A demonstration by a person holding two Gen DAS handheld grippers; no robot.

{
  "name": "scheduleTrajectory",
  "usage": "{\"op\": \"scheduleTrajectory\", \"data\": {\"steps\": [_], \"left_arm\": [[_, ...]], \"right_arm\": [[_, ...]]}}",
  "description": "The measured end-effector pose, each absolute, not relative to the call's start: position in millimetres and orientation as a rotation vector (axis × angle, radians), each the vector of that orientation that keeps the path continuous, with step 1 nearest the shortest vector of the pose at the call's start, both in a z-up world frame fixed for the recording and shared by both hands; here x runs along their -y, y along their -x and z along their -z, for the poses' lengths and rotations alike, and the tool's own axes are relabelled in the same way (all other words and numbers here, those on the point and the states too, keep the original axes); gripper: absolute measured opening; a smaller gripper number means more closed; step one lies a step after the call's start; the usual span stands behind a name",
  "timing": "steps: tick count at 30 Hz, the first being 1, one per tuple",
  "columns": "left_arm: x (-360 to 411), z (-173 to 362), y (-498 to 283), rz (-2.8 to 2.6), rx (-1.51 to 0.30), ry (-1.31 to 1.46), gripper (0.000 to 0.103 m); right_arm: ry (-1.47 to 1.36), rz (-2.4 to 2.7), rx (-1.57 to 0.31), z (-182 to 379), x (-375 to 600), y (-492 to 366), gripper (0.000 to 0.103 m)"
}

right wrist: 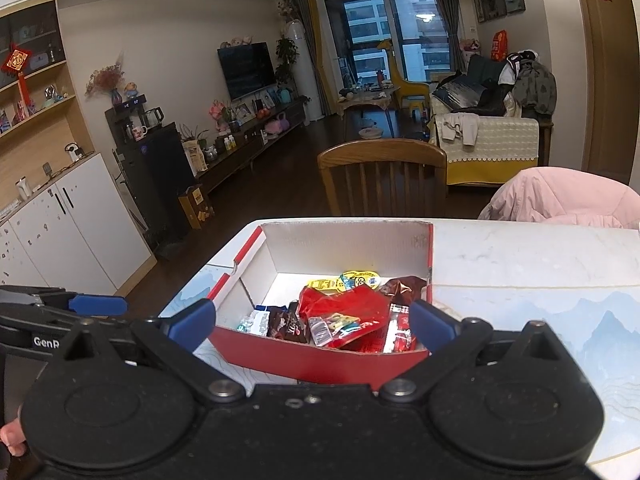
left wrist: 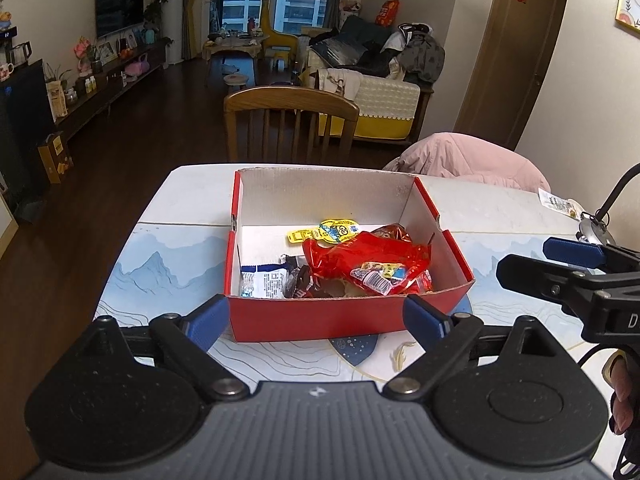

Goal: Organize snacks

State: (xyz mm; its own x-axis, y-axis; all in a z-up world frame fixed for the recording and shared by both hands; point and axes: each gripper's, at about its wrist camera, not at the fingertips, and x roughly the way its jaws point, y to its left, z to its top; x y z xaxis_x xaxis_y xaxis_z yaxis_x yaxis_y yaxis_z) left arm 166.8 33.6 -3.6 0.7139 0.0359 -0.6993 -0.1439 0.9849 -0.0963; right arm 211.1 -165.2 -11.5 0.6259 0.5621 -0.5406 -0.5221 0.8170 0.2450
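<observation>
A red cardboard box (left wrist: 328, 196) (right wrist: 352, 248) with a white inside stands on the table. In it lie a crumpled red bag (left wrist: 368, 264) (right wrist: 344, 316), a yellow cartoon packet (left wrist: 328, 232), a white-and-blue packet (left wrist: 266, 280) and dark brown chocolate packets (left wrist: 304, 280). My left gripper (left wrist: 316, 314) hangs just before the box's near wall, open wide, nothing between its blue pads. My right gripper (right wrist: 313, 320) is also open and empty at the near wall. In the left wrist view it shows to the right of the box (left wrist: 532, 260).
A small clear packet (left wrist: 556, 202) lies on the table at the far right, near a cable. A wooden chair (left wrist: 292, 120) stands behind the table, and a pink jacket (left wrist: 472, 160) hangs over another seat. The table's left edge drops to dark floor.
</observation>
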Motion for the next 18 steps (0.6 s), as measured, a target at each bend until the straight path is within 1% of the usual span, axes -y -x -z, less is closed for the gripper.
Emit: {"op": "scheduleTrajectory", "data": {"steps": [18], "left_arm": [[-34,9,-167,-0.102,-0.79,0.146,0.094]], "right_arm": [[-0.076,-0.609,-0.679,24,166,-204,0.103]]}}
